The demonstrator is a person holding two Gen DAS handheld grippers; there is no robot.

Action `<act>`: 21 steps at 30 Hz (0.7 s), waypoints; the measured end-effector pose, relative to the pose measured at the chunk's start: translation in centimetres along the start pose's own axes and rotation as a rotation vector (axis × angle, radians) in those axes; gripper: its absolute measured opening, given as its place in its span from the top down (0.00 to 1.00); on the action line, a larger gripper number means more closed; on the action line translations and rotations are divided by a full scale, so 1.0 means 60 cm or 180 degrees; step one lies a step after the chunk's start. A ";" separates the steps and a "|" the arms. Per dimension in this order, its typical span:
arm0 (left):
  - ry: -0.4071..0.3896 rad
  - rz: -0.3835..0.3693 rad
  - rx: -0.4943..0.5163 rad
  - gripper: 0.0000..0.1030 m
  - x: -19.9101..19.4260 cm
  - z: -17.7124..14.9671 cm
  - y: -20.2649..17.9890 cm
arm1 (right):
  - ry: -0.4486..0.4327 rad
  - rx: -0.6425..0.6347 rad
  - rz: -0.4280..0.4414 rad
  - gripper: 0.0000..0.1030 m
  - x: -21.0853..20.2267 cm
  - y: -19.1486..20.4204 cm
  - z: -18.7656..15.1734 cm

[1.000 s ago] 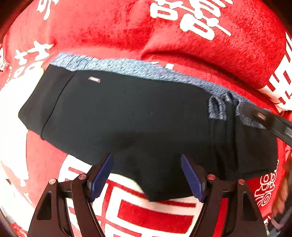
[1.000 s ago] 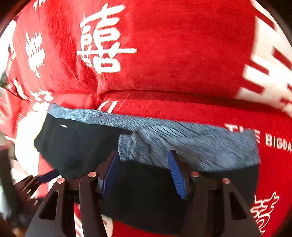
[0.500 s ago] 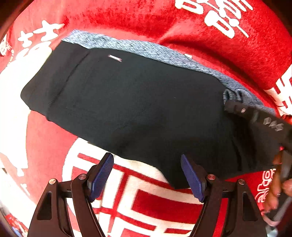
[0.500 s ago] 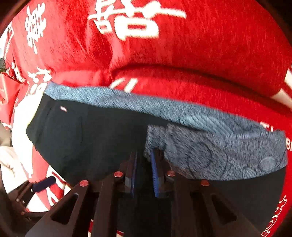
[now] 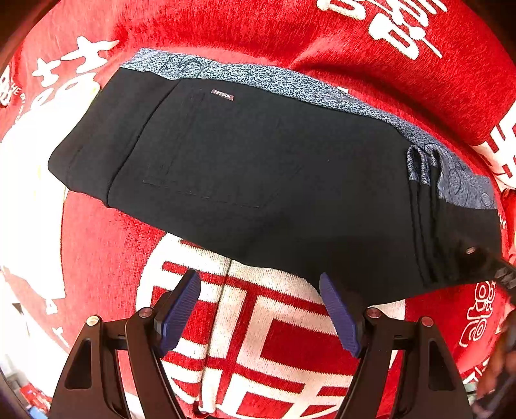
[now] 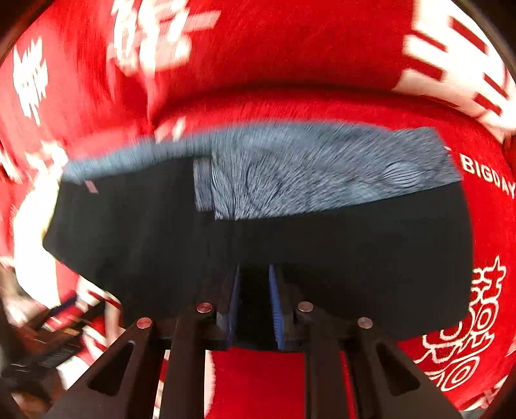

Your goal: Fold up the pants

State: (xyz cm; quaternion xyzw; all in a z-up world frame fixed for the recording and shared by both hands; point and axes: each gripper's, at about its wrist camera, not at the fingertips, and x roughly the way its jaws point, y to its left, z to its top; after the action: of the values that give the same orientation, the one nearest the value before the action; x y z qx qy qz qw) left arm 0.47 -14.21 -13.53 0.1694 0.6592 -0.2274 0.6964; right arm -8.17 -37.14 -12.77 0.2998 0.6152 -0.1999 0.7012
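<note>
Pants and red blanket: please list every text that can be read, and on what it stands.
"FASHION": small tag on the black pants, below the patterned waistband.
"BIGDAY": white print on the red blanket, right of the pants; anything before it is hidden.
Large white Chinese characters on the blanket: cut off or blurred, not readable.

1. The pants (image 5: pixel 258 167) lie flat on the red blanket (image 5: pixel 106 245); blanket lies bare on the near side of the pants, where the left gripper (image 5: pixel 259 309) hovers with its jaws spread wide.
2. At the pants' right end, the right gripper (image 6: pixel 254 306) clamps the near hem, blocking that corner.
3. Beyond the pants' grey waistband (image 5: pixel 290 80), a raised blanket fold (image 5: pixel 387 64) walls off the far side.
</note>
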 end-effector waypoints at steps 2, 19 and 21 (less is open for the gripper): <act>0.0002 0.0037 0.0014 0.25 0.001 -0.001 0.000 | -0.0136 -0.0068 -0.0143 0.81 0.000 0.016 -0.007; 0.0060 0.0282 -0.0277 0.25 0.003 -0.024 -0.025 | -0.0159 -0.0367 -0.0140 0.74 -0.018 0.023 -0.025; 0.0054 0.0280 -0.0333 0.25 -0.003 -0.025 -0.033 | -0.0123 -0.0427 -0.0139 0.62 -0.025 0.019 -0.029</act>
State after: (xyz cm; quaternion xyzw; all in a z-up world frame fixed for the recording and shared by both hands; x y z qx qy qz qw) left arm -1.88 -15.02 -13.34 0.1635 0.6680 -0.1604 0.7080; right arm -8.94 -35.26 -11.23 0.2347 0.6200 -0.1792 0.7269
